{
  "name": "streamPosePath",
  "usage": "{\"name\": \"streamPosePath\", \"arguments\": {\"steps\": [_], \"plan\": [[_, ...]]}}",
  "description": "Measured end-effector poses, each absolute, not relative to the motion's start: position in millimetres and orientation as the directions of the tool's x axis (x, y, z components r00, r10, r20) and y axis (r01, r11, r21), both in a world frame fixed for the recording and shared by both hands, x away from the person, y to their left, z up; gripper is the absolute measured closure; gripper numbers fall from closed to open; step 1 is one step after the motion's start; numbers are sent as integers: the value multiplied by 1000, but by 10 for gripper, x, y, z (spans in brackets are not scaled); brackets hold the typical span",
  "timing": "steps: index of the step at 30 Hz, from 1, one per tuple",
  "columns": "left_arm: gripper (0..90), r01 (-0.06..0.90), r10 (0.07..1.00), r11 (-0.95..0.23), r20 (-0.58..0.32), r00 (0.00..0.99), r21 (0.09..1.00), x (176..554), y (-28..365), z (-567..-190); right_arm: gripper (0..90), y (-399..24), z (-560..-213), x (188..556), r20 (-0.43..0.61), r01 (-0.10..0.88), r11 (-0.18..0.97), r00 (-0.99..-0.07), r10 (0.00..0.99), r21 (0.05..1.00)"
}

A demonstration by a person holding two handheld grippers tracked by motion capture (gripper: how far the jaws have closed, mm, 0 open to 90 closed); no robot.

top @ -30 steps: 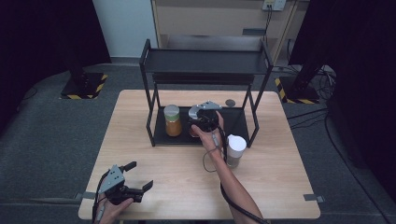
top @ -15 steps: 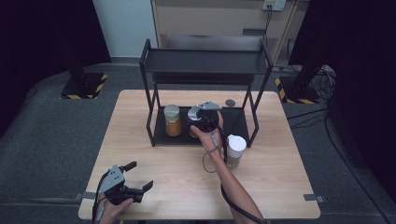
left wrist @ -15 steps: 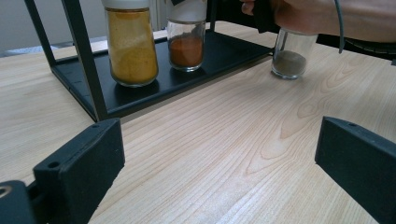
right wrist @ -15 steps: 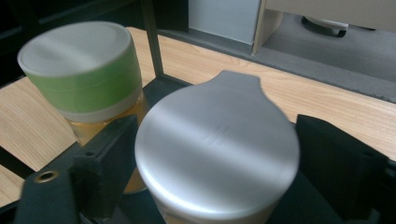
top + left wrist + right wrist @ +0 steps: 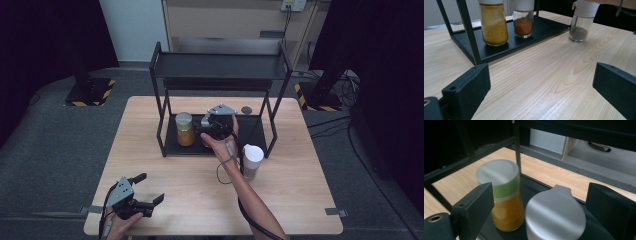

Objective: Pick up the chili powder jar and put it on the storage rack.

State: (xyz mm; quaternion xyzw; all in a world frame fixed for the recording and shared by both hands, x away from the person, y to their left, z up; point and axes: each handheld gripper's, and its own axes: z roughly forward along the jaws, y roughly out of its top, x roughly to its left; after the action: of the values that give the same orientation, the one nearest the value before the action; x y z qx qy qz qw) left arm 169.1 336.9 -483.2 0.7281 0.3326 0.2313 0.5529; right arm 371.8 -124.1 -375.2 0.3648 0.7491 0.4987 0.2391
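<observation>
Red jar freed on shelf, right gripper open around its cap.
Jaws, just opening, could clip it into yellow jar; left gripper open.

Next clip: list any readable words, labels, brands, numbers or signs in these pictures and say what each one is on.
No readable text anywhere.
Yellow-powder glass jar with green lid: no label.
Red-powder glass jar with white cap: no label.
Dark-powder glass jar with white cap: no label.
Black metal two-tier rack: no markings.
Yellow-and-black striped floor bases: hazard stripes, no words.
</observation>
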Motion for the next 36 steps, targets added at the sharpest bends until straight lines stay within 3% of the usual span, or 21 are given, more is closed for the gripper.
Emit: {"name": "streamPosePath", "arguments": {"steps": [26, 36], "plan": [[0, 236, 741, -163, -39, 670, 958, 1704, 3381, -4841, 80, -1896, -3336, 3220, -63, 190, 304, -748, 661, 933], [0, 239, 743, -152, -48, 667, 959, 1703, 3383, -4849, 79, -2274, -3259, 3010, -28, 184, 266, -772, 635, 946]]}}
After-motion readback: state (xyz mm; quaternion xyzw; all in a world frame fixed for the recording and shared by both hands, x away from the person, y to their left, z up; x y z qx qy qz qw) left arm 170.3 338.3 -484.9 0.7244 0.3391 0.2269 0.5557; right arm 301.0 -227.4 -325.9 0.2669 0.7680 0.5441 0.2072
